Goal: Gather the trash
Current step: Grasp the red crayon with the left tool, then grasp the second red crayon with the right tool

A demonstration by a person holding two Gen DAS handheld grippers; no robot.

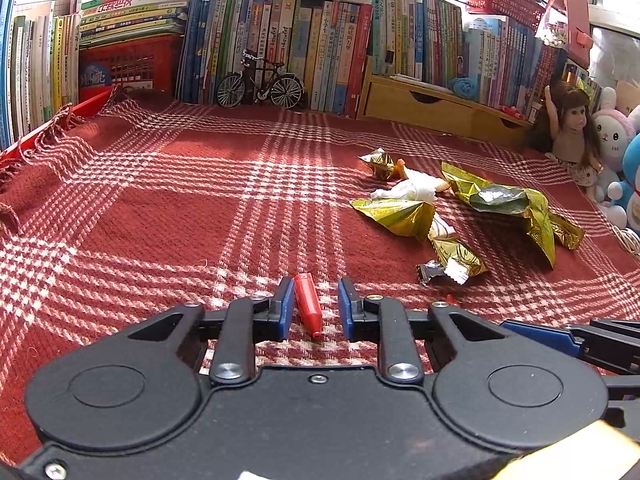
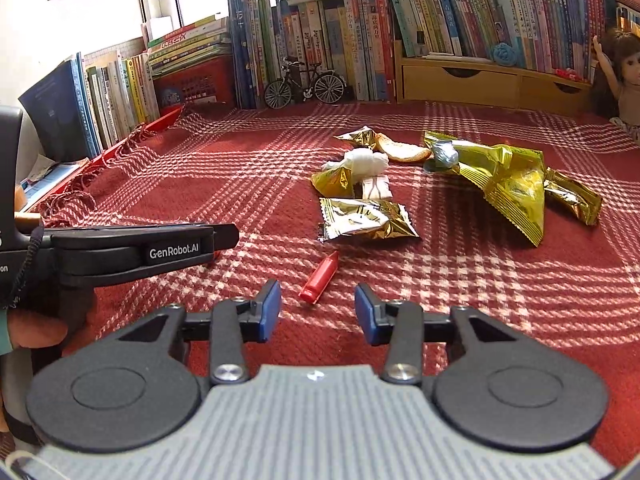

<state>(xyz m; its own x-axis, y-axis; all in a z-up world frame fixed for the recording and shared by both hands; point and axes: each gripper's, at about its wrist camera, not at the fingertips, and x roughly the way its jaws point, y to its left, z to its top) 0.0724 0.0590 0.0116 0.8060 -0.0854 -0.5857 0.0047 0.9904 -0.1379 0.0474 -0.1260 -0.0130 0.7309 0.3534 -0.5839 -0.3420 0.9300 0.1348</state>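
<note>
A red crayon-shaped piece (image 1: 308, 306) lies on the red plaid cloth (image 1: 200, 208) between the blue pads of my left gripper (image 1: 316, 309). It sits close to the left pad, and a gap shows on its right side, so the jaws are open. Gold foil wrappers (image 1: 508, 200), a crumpled white tissue (image 1: 416, 190) and more wrappers lie ahead to the right. In the right wrist view my right gripper (image 2: 318, 312) is open and empty. A red piece (image 2: 321, 278) lies just ahead of it, with gold wrappers (image 2: 366, 220) and a tissue (image 2: 366, 162) beyond.
Rows of books (image 1: 304, 40) and a model bicycle (image 1: 260, 82) line the back. A wooden drawer unit (image 1: 432, 108), a doll (image 1: 568, 128) and plush toys (image 1: 616, 140) stand at the right. The left gripper's body (image 2: 140, 248), held in a hand, crosses the left of the right wrist view.
</note>
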